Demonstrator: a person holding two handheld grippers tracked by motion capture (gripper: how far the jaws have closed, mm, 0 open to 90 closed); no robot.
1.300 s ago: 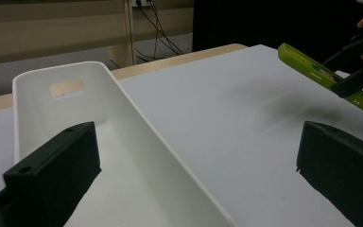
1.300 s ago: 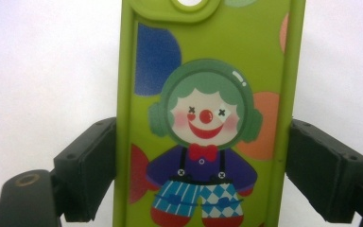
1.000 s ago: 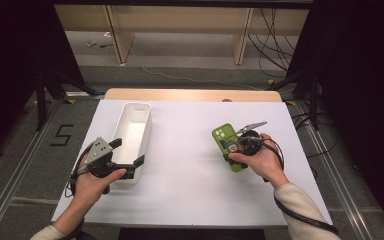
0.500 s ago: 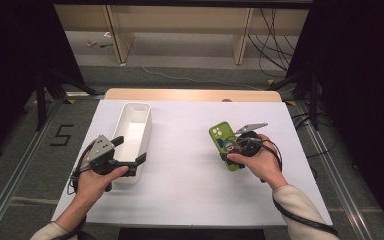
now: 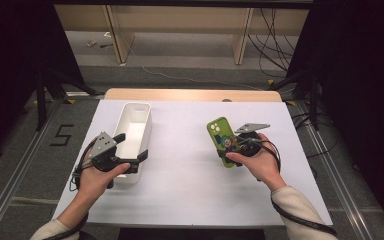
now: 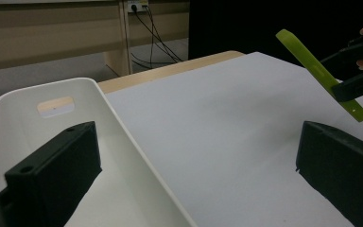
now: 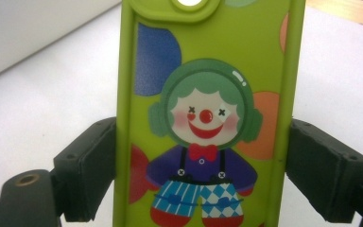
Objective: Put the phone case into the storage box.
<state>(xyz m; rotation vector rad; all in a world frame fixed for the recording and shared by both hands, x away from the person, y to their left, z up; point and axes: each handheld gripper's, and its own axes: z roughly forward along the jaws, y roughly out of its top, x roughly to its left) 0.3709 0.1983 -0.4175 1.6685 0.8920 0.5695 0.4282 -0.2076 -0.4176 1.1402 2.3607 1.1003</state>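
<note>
Since the earlier frame our right claw [image 5: 231,150] has lifted the green phone case [image 5: 223,141] a little off the counter [image 5: 190,195], clamped on its two long edges so the clown print faces up. Smooth, rubbery, with rounded corners. Our left claw [image 5: 132,147] stands apart astride the near wall of the white plastic bin [image 5: 136,116], probably to steady it
</note>
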